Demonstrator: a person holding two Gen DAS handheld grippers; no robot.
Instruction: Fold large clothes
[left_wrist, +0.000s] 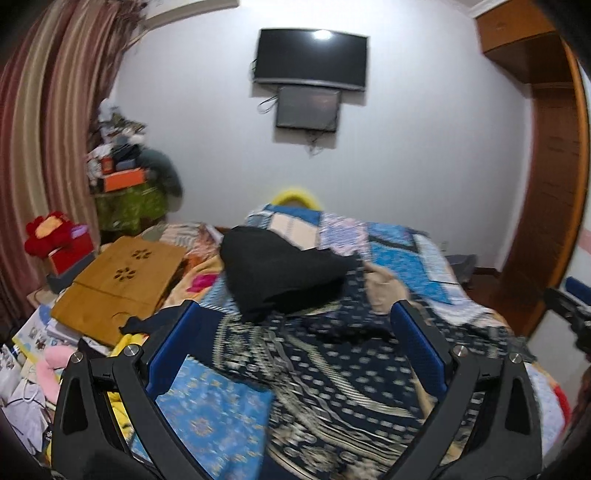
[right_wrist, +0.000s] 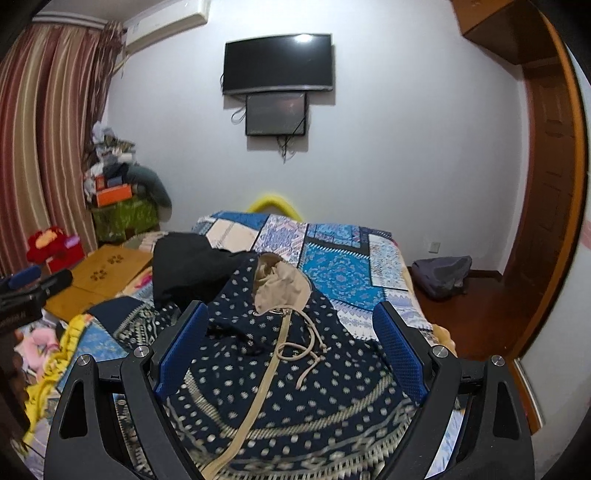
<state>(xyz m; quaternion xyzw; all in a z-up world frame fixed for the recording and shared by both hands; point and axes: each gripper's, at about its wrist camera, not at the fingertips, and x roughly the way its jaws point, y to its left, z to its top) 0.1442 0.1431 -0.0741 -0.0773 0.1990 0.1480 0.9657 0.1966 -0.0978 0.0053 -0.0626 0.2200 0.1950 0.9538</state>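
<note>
Navy patterned garment (right_wrist: 295, 369) sprawls unfolded — both grippers' fingers (right_wrist: 181, 343) spread, empty.

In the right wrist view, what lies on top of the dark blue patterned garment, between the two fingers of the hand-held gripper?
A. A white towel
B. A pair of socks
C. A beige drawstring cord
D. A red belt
C: a beige drawstring cord lies loosely looped on the dark blue patterned garment, below its beige-lined hood.
</note>
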